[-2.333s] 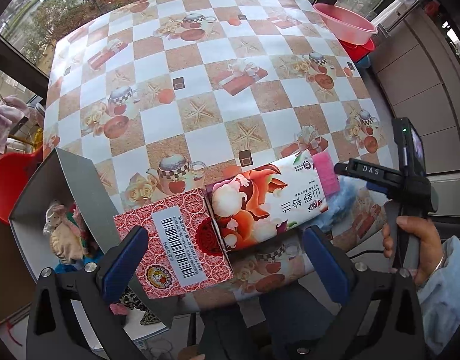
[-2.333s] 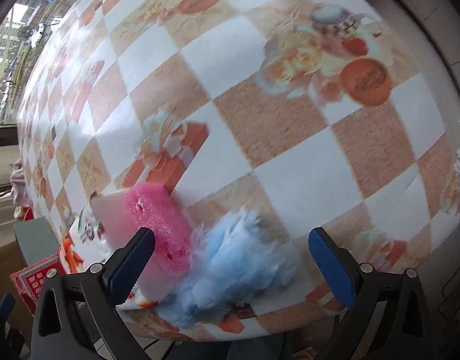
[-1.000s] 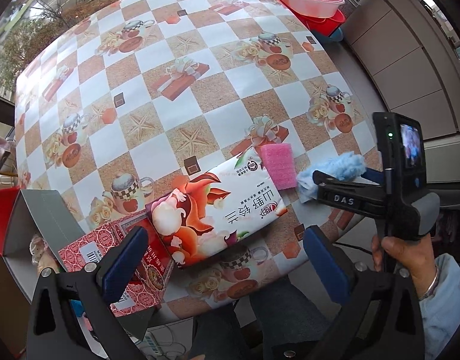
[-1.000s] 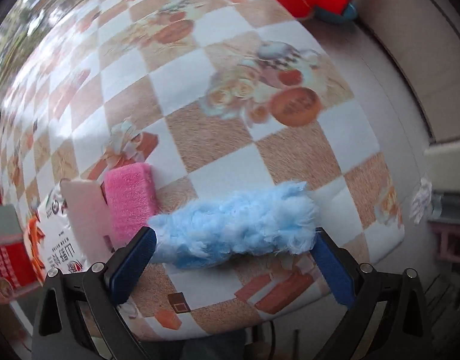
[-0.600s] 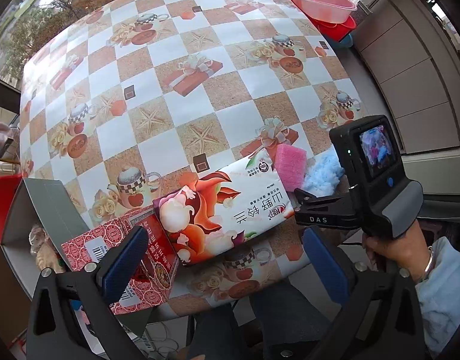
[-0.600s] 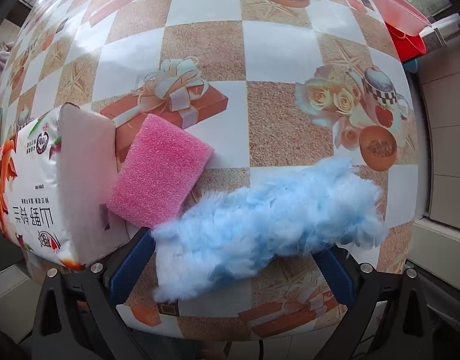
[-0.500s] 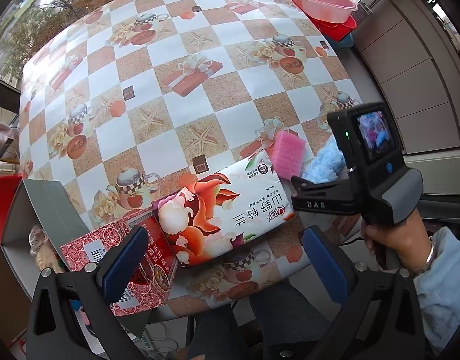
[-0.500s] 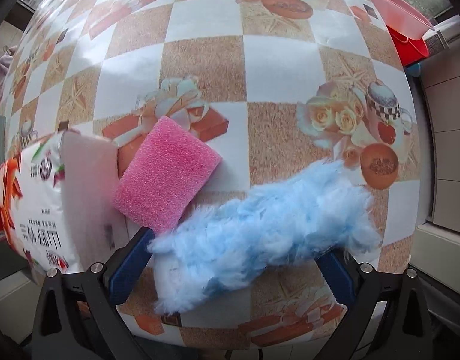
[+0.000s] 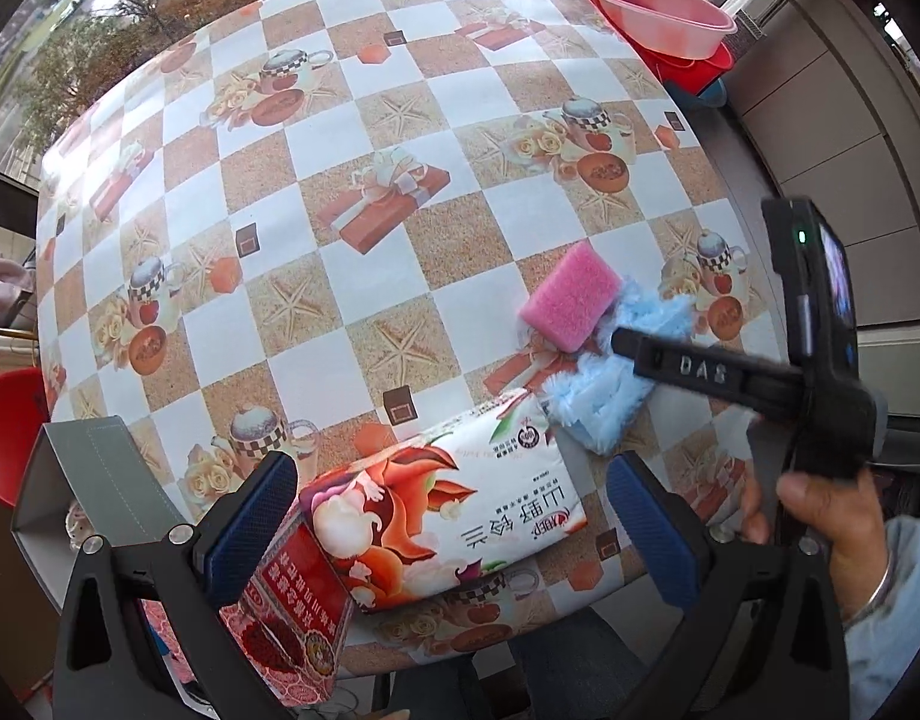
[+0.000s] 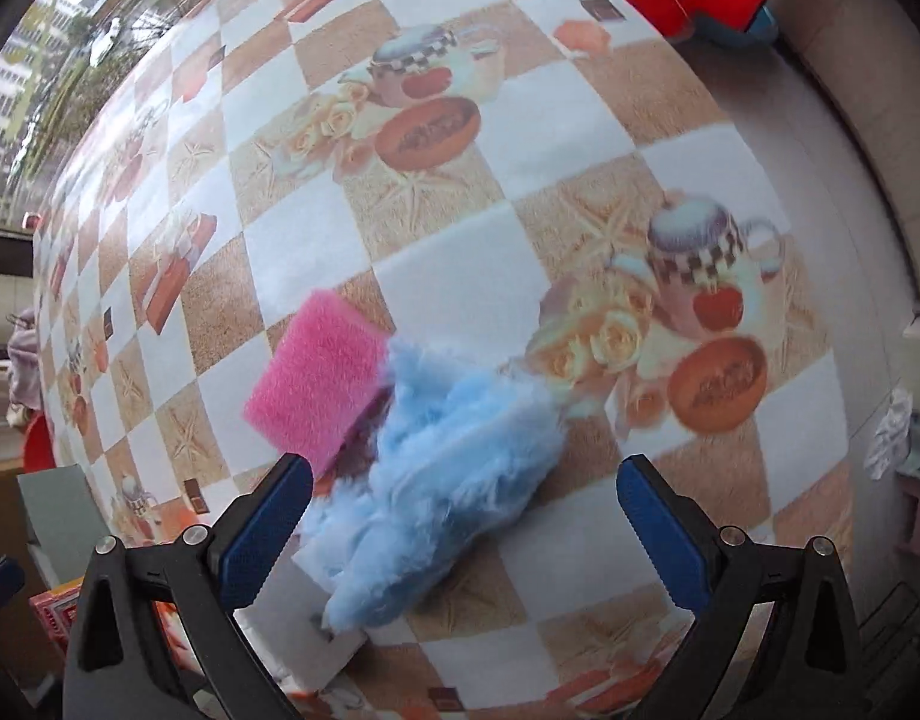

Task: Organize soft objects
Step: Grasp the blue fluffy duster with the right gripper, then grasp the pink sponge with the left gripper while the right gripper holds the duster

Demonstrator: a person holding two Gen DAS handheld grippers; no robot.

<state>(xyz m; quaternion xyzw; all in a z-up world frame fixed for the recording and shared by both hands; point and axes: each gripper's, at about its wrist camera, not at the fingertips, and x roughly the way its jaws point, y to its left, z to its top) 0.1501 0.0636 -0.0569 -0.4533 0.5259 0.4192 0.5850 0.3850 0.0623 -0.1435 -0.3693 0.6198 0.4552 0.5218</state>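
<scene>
**A:** What does the surface look like, and what surrounds it?

**B:** The table (image 9: 399, 276) carries a glossy cloth checked in white and sandy brown, printed with teapots, roses, starfish and ribboned gift boxes. Beyond its far edge, trees and a road show through a window. At the far right corner a pink basin (image 9: 661, 15) sits stacked on a red one, beside grey cabinet panels. At the near left, off the table edge, stands an open grey box (image 9: 93, 480).

**A:** Where are the soft things?

**B:** Near the right edge of the table a pink sponge (image 10: 321, 384) lies touching a fluffy blue duster (image 10: 441, 468); the sponge's near corner rests partly over the fluff. Just beside them, nearer the person, lies a flowered tissue pack (image 9: 447, 516), and against its left end a red patterned carton (image 9: 291, 606) tilts off the table edge.

**A:** And the two claws?

**B:** The left gripper (image 9: 453, 528) hangs above the tissue pack with its blue pads spread wide, gripping nothing. The right gripper (image 10: 466, 525), held by a hand (image 9: 832, 534) in a pale blue sleeve, is low over the duster, its jaws wide apart with the blue fluff lying between them but not pinched. The picture from it is blurred.
</scene>
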